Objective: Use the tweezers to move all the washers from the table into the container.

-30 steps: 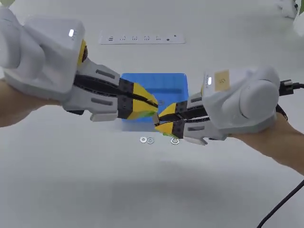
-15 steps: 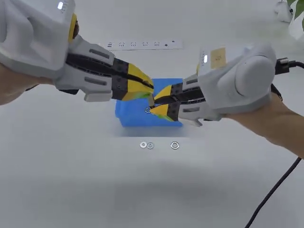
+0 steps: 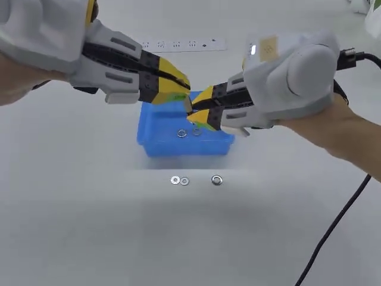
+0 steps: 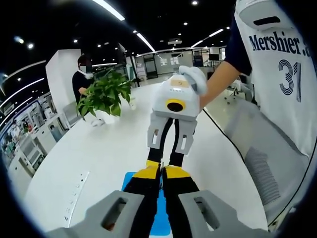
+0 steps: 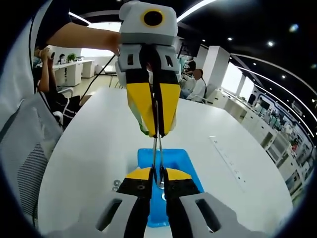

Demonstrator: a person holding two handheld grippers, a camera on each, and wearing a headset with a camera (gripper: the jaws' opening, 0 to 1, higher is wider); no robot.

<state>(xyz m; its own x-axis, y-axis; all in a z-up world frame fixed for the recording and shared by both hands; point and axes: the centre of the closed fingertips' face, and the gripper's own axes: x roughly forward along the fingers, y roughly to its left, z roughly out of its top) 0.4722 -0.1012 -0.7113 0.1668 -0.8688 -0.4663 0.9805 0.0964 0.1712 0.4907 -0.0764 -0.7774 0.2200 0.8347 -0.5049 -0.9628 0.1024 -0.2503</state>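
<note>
Blue container: two washers inside | left gripper, right gripper both clenched on tweezers above it | next: lower, pinch three table washers.

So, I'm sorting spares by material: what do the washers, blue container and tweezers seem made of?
The small silvery ring washers look metal: bright glints. The blue rectangular container is probably plastic: uniform matte colour, rounded rim. The thin grey tweezers seem steel, slim and pale, though too small to be sure.
</note>
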